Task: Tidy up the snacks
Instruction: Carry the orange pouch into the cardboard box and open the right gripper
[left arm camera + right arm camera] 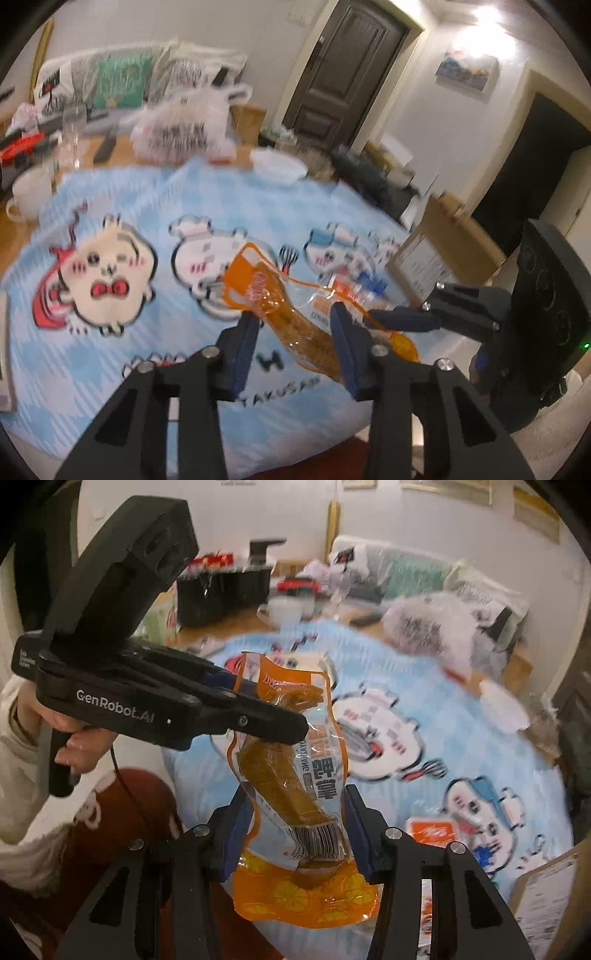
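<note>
An orange, partly clear snack packet (295, 775) with a barcode and a brown piece inside hangs in the air above the blue cartoon cloth (147, 369). Both grippers hold it. My right gripper (295, 830) is shut on its lower half, one pad against each side. My left gripper (273, 705) comes in from the left and clamps the packet's upper part. In the left wrist view the packet (255, 284) runs between the left gripper (295, 332) and the right gripper (376, 317), which pinches its far end. A hand holds the left gripper's handle.
Another orange and white snack packet (430, 830) lies on the cloth near a cardboard box (546, 897). A white plastic bag (184, 133), a white bowl (279, 166), a white mug (31, 192) and glassware stand at the table's far side.
</note>
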